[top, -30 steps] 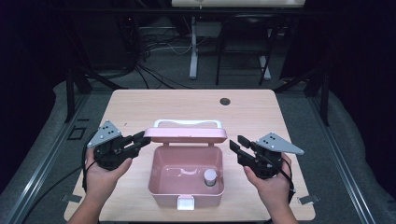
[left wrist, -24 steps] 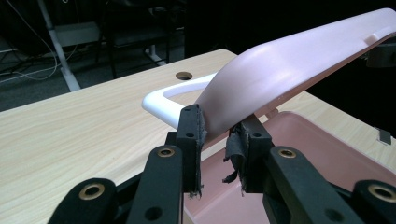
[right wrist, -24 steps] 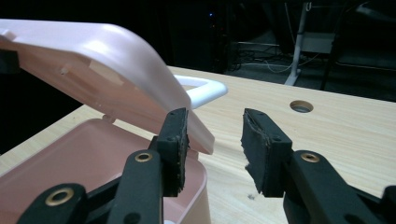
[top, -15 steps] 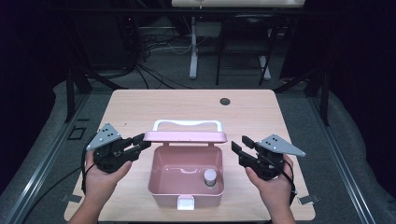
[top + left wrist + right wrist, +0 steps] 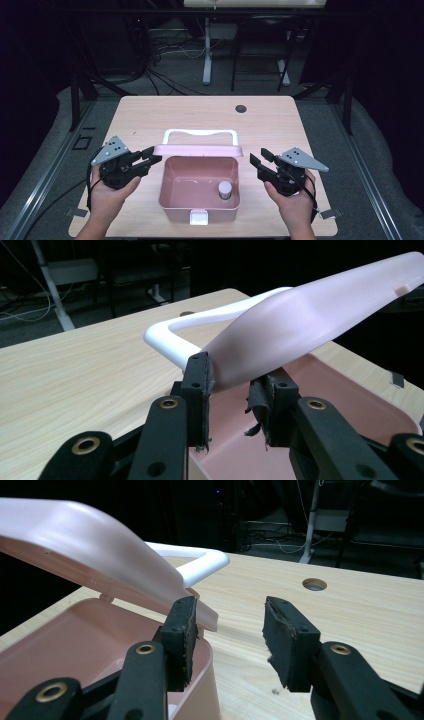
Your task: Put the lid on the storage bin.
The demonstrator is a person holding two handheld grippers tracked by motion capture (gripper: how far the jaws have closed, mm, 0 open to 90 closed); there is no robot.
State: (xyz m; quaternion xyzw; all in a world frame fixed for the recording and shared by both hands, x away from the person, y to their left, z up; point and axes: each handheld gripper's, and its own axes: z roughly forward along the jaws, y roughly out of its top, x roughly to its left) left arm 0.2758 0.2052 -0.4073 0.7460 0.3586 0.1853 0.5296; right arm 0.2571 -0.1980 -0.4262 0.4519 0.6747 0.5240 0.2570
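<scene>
An open pink box (image 5: 172, 195) stands at the table's near middle. Its lid (image 5: 197, 150) is raised on edge along the back, with a white handle (image 5: 200, 132) behind it. A small white-capped bottle (image 5: 225, 189) stands inside at the right. My left gripper (image 5: 152, 156) is at the lid's left corner. In the left gripper view the pads close on that corner of the lid (image 5: 300, 320), the left gripper (image 5: 231, 385) shut on it. My right gripper (image 5: 258, 156) hangs open just right of the box, the lid's right end (image 5: 90, 545) beside its left pad (image 5: 182, 630), untouched.
A white latch (image 5: 198, 216) sticks out of the box's front wall. A round cable hole (image 5: 241, 108) lies in the wooden table (image 5: 150, 115) toward the back right. Beyond the table are dark floor, cables and desk legs.
Both hands have drifted slightly toward the near edge. The lid stays raised and the bottle has not moved.
</scene>
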